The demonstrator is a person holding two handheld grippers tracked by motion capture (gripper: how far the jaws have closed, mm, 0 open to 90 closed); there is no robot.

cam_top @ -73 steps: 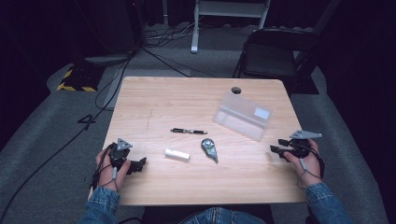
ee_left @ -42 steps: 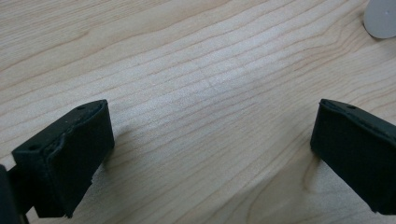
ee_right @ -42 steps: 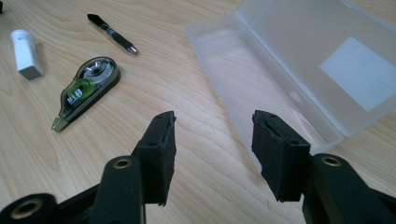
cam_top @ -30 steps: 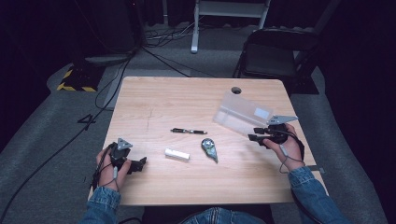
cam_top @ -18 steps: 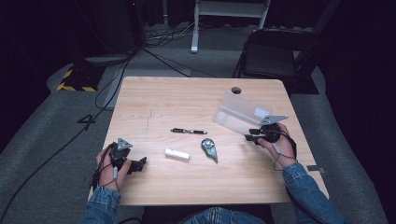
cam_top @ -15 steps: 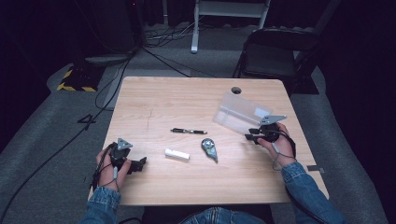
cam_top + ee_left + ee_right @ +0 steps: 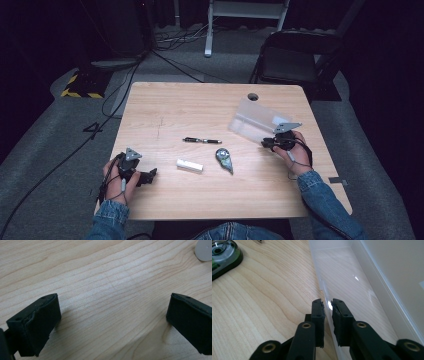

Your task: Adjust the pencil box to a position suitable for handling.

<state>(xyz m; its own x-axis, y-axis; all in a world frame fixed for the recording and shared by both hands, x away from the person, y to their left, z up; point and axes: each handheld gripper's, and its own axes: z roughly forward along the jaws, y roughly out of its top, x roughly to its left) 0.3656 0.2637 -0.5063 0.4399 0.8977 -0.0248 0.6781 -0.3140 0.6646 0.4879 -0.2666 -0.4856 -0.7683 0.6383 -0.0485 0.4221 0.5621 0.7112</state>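
Observation:
A clear plastic box (image 7: pixel 255 122) lies at the right of the wooden table (image 7: pixel 200 107). My right gripper (image 7: pixel 267 143) is at its near right corner. In the right gripper view the right gripper (image 7: pixel 327 305) straddles the thin wall of the box (image 7: pixel 352 277); its jaws have just been closing and stand a narrow gap apart, with the wall between them and no clear press on it. My left gripper (image 7: pixel 149 176) rests at the front left. The left gripper (image 7: pixel 110 315) is wide open over bare wood.
A black pen (image 7: pixel 202 140), a white bar (image 7: pixel 190 165) and a grey tape dispenser (image 7: pixel 224 159) lie mid-table. The dispenser (image 7: pixel 222 257) sits left of my right jaws. A white object's end (image 7: pixel 203 250) shows far right. A black chair (image 7: pixel 295 62) stands behind the table.
The right hand has come in from the table's right edge to the clear box and sunk a little. Its jaws have narrowed around the box wall. The left hand has kept still.

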